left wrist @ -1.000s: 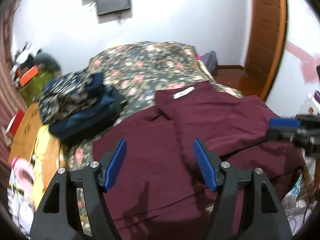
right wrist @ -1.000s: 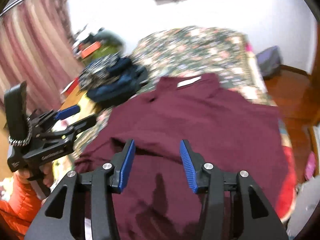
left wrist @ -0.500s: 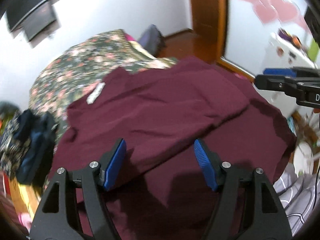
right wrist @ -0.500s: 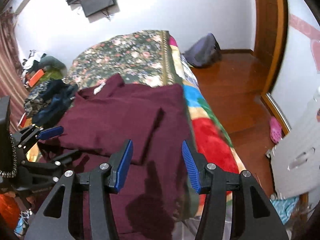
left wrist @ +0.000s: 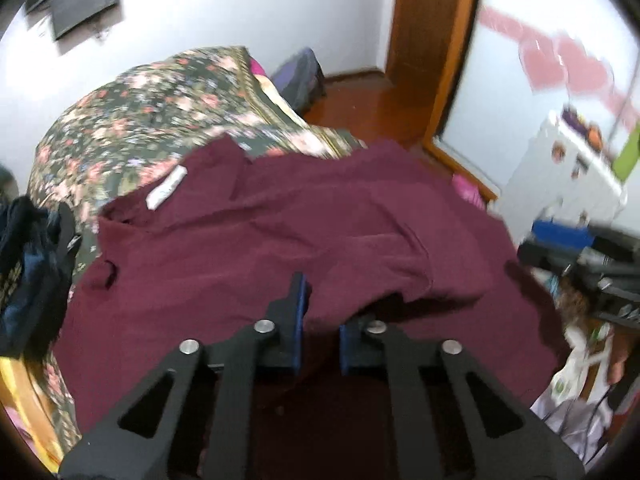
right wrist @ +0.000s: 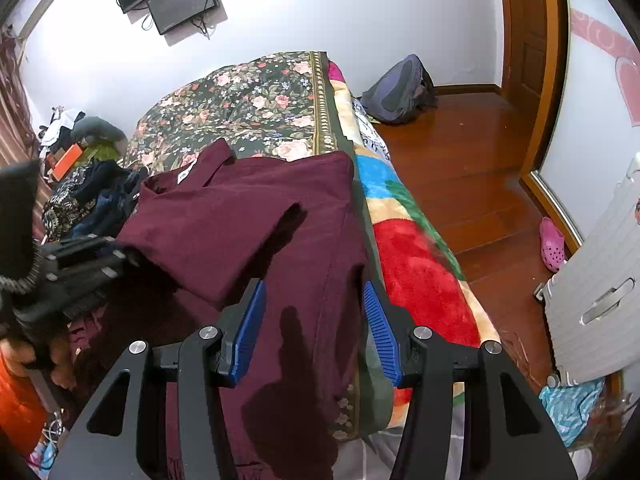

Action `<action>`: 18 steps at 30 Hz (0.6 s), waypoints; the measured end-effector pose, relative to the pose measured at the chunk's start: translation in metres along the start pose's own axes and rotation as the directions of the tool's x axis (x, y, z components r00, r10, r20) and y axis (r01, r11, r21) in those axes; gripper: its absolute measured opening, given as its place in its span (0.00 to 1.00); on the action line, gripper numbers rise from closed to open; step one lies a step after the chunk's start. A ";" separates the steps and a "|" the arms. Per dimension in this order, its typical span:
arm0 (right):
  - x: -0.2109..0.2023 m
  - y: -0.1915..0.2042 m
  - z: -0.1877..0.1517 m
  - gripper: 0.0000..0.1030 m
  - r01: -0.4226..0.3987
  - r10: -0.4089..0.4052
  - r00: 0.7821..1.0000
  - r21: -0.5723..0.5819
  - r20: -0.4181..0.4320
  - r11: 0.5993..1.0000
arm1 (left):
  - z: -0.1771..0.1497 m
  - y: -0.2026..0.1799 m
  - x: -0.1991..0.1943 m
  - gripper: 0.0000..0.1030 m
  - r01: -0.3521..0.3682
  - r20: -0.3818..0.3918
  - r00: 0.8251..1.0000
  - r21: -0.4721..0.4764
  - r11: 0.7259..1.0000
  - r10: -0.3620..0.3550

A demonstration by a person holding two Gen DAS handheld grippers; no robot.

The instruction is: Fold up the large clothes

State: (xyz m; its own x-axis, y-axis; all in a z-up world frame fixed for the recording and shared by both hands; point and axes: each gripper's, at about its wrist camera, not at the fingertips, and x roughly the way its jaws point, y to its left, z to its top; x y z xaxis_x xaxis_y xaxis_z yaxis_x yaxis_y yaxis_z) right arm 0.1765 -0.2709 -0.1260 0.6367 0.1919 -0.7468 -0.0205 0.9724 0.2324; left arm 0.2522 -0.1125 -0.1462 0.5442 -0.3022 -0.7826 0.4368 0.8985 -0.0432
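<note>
A maroon shirt [left wrist: 304,240] is lying spread across the bed [right wrist: 256,108], its collar pointing toward the far end. A white label [left wrist: 166,188] is showing inside the collar. One side is lying folded over onto the body, its short sleeve [right wrist: 224,248] resting on top with its edge lifting slightly. The near hem is hanging over the bed's near edge, and the cloth is wrinkling in soft folds.
</note>
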 end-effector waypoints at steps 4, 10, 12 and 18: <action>0.001 0.005 0.004 0.46 0.005 -0.005 1.000 -0.013 0.007 1.000 | 0.007 0.032 -0.041 0.08 -0.038 0.114 0.992 -0.086 0.996 0.048; 0.005 0.023 0.013 0.46 -0.004 0.005 1.000 -0.054 0.016 0.999 | -0.002 0.100 -0.106 0.07 -0.094 0.235 0.959 -0.259 0.961 0.157; 0.006 0.031 0.015 0.46 -0.012 0.013 1.000 -0.068 0.019 0.998 | -0.013 0.126 -0.124 0.07 -0.103 0.253 0.948 -0.327 0.939 0.192; 0.013 0.051 0.016 0.46 -0.031 0.031 1.000 -0.102 -0.003 0.994 | -0.068 0.195 -0.157 0.05 -0.174 0.222 0.919 -0.514 0.840 0.326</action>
State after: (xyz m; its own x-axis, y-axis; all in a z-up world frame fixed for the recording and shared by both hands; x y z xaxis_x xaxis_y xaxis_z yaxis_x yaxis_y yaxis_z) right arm 0.1958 -0.2209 -0.1141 0.6337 0.2223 -0.7409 -0.1186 0.9744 0.1910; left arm 0.2033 0.1322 -0.0740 0.8016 -0.0552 -0.5954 -0.0961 0.9709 -0.2193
